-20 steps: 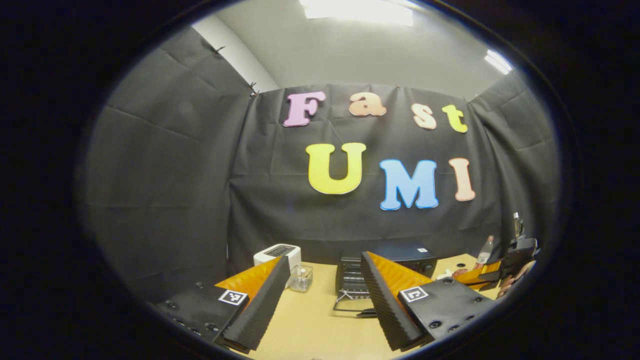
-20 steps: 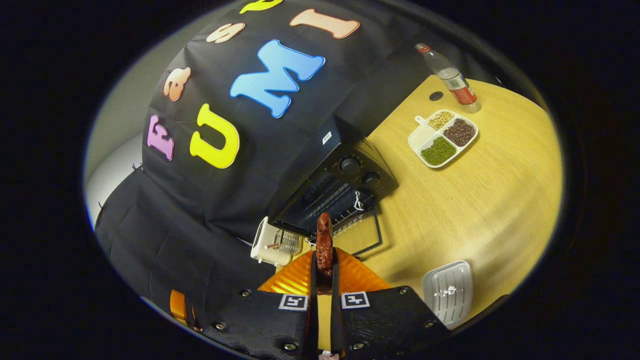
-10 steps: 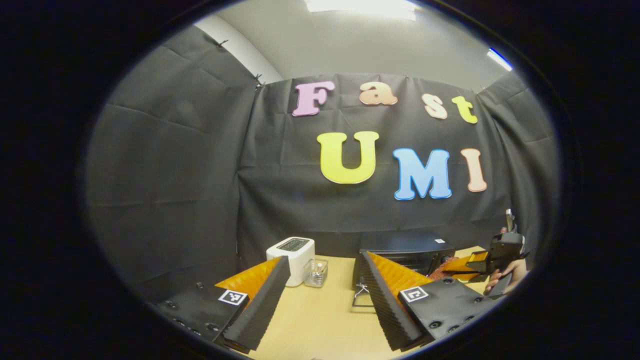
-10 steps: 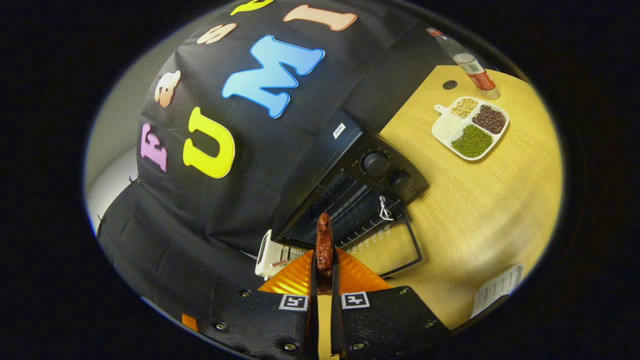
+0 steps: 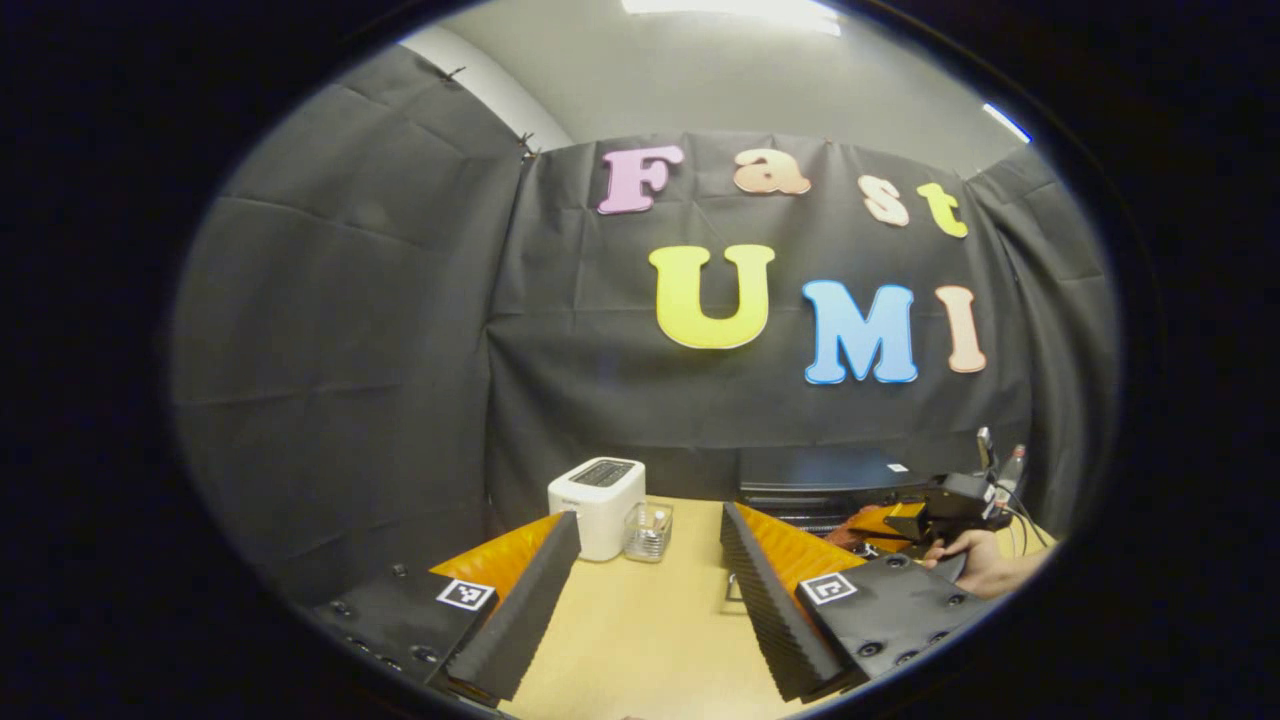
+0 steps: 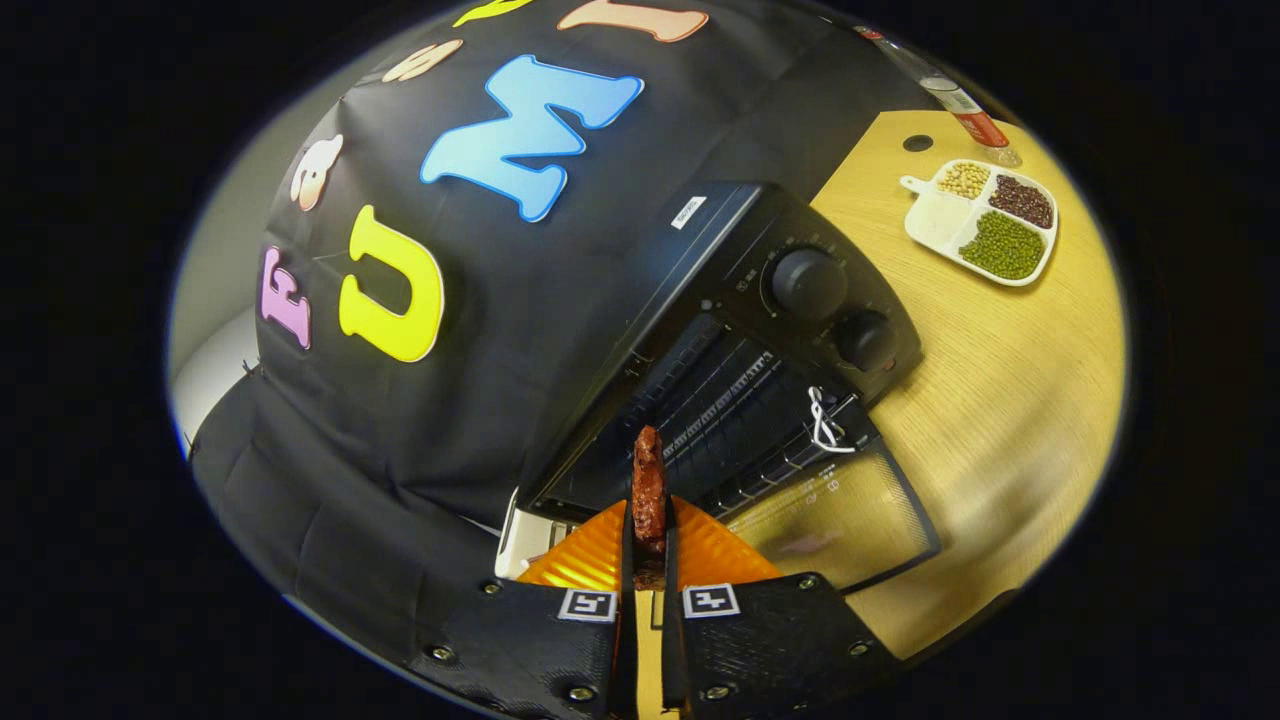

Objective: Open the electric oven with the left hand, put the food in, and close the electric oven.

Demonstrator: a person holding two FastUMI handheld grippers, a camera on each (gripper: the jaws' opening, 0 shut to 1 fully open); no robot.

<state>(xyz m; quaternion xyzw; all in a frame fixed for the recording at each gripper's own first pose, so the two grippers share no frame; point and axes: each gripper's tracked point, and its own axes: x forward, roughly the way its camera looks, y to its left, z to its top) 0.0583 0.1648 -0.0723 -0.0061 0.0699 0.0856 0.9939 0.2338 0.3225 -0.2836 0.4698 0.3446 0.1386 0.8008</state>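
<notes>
A: What does the right gripper (image 6: pixel 648 560) have between its jaws?

B: A thin, reddish-brown strip of food (image 6: pixel 648 490) with a rough, crusty surface. It stands on edge, and both ribbed fingers press flat against its sides. Its free end points at the electric oven (image 6: pixel 740 330).

A: How does the oven stand?

B: It is a black box with rounded corners, set against the back edge of the pale wood-grain bench (image 6: pixel 1010 400). Its glass door (image 6: pixel 850 510) is folded down flat over the bench, and the wire rack (image 6: pixel 740 400) inside shows as a row of thin metal bars. A loop of white cord (image 6: pixel 825 425) hangs at the door's hinge end. Two round knobs (image 6: pixel 810 283) sit on the panel beside the opening.

A: And the left gripper (image 5: pixel 645 590)?

B: Its jaws are spread wide with nothing between them, over bare bench. The pads are ridged like foam.

A: What else is on the bench?

B: Toward the left back corner, a white boxy toaster (image 5: pixel 597 492) with a small clear glass jar (image 5: pixel 648 530) just beside it. Toward the right back corner, a white divided tray (image 6: pixel 982 220) holds green, dark and pale beans in separate compartments, near a plastic bottle (image 6: pixel 965 100) with a red label.

A: Is the holder of the right gripper visible?

B: Yes, a hand (image 5: pixel 985 565) in the left gripper view, before the oven.
</notes>
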